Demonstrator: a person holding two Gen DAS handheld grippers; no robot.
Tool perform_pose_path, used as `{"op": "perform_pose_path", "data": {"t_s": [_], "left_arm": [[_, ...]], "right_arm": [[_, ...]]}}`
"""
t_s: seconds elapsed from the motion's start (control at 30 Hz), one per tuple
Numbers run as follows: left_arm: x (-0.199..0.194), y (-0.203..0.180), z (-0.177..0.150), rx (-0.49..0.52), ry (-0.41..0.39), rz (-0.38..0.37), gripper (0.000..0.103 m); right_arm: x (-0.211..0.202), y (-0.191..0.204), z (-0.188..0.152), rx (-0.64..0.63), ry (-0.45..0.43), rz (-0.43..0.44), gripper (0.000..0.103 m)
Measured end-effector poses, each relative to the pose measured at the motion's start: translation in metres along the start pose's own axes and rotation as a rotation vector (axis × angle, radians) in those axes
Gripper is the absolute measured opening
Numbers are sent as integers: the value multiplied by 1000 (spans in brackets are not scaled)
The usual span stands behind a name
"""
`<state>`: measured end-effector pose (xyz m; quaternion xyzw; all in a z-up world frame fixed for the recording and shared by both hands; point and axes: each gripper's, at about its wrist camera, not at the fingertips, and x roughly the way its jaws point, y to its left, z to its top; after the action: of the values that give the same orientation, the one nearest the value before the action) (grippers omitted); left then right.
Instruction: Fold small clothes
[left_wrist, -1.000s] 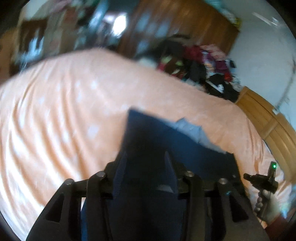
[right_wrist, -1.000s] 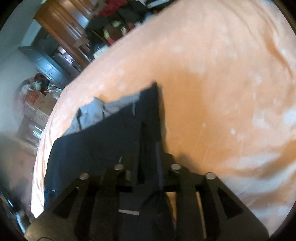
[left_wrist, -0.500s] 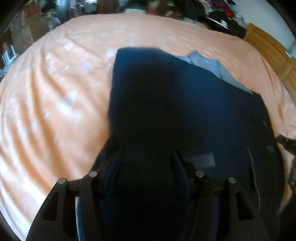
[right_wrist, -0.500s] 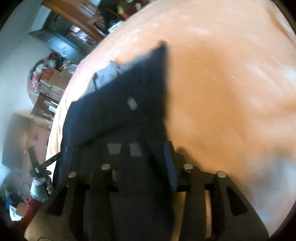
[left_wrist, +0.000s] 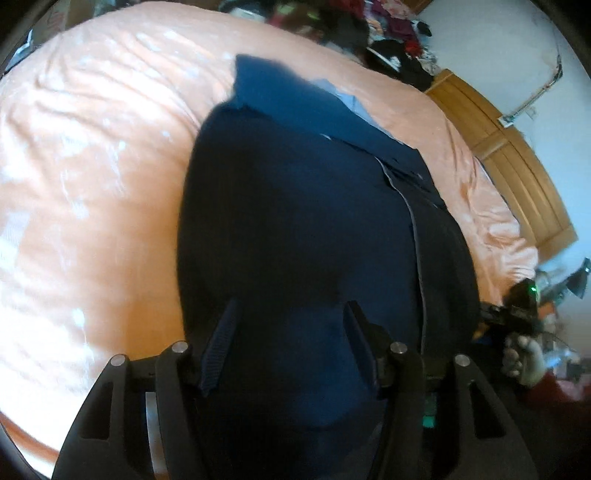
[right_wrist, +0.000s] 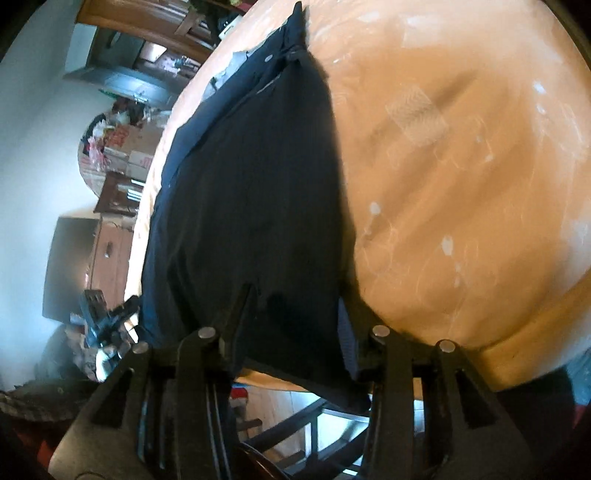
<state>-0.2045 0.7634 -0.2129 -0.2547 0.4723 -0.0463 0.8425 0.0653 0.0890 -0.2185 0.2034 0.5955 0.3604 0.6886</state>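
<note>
Lying across the middle of both frames, the navy garment (left_wrist: 295, 206) was spread on the orange bed sheet (left_wrist: 92, 166), its folding seemingly barely begun. The left gripper (left_wrist: 290, 332) and right gripper (right_wrist: 295, 314) stood spread over its near edge. Clothes pile (left_wrist: 388, 44) upper right; wooden headboard (left_wrist: 517, 158) right.

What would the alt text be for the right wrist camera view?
A dark navy garment lies spread on an orange bedsheet, its near edge between the open fingers of the right gripper. At lower left, a hand holds the other gripper beside the bed.
</note>
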Motion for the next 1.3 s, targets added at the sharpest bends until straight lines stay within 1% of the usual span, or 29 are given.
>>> {"op": "perform_pose_path", "data": {"t_s": [0.17,0.23,0.27,0.37,0.43,0.47,0.5,0.53,0.57,0.6,0.63,0.67,0.73,0.77,0.8,0.83,0.9,0.97,1.03,1.13,1.17,1.23,1.3], "left_arm": [[-6,-6,-22,2,12,-6,58],[-11,-7,-27,-1,2,6,58],[-10,-5,-25,-16,-8,0,57],[-21,5,-26,-67,-34,-12,51],[-33,20,-27,-129,-80,-48,51],[-41,31,-29,-185,-120,-40,51],[-45,38,-29,-213,-140,-11,51],[-47,46,-31,-242,-154,26,51],[-47,51,-33,-259,-154,30,50],[-45,50,-34,-252,-147,27,50],[-42,42,-34,-211,-124,45,50],[-38,34,-34,-174,-98,43,50],[-23,14,-37,-98,-20,14,51],[-16,6,-39,-62,-1,30,54],[-12,2,-40,-45,10,34,54],[-9,-1,-39,-40,14,28,54],[-6,0,-36,-68,2,5,54],[-4,0,-32,-81,0,-10,49],[-2,3,-34,-79,2,-10,48],[-1,1,-30,-76,-2,-3,46],[-6,6,-35,-76,-5,-1,46],[-7,9,-40,-76,-7,-1,46],[-7,10,-40,-85,-5,-18,46]], "right_arm": [[-2,0,-2,-46,11,-32,42],[-2,4,1,-60,13,-45,42],[-2,5,2,-72,10,-54,42],[3,10,-3,-84,8,-56,45],[6,7,-2,-74,7,-32,50],[6,5,-1,-68,6,-17,50],[7,2,0,-62,5,-5,51],[6,0,1,-55,5,5,51],[6,-1,1,-54,3,10,51],[7,1,1,-58,3,12,52],[7,3,2,-64,3,9,52],[7,5,1,-72,2,4,52],[7,10,0,-100,1,-21,51],[5,12,0,-115,-7,-36,51],[2,14,0,-132,-22,-50,51],[-1,16,-1,-137,-35,-62,51],[-6,14,0,-131,-58,-62,51],[-3,10,3,-121,-41,-66,51],[0,11,2,-137,-36,-91,49],[-7,18,3,-161,-92,-117,49],[-9,16,6,-157,-101,-115,49],[-3,10,12,-146,-75,-98,49],[9,3,15,-116,-13,-46,48]]}}
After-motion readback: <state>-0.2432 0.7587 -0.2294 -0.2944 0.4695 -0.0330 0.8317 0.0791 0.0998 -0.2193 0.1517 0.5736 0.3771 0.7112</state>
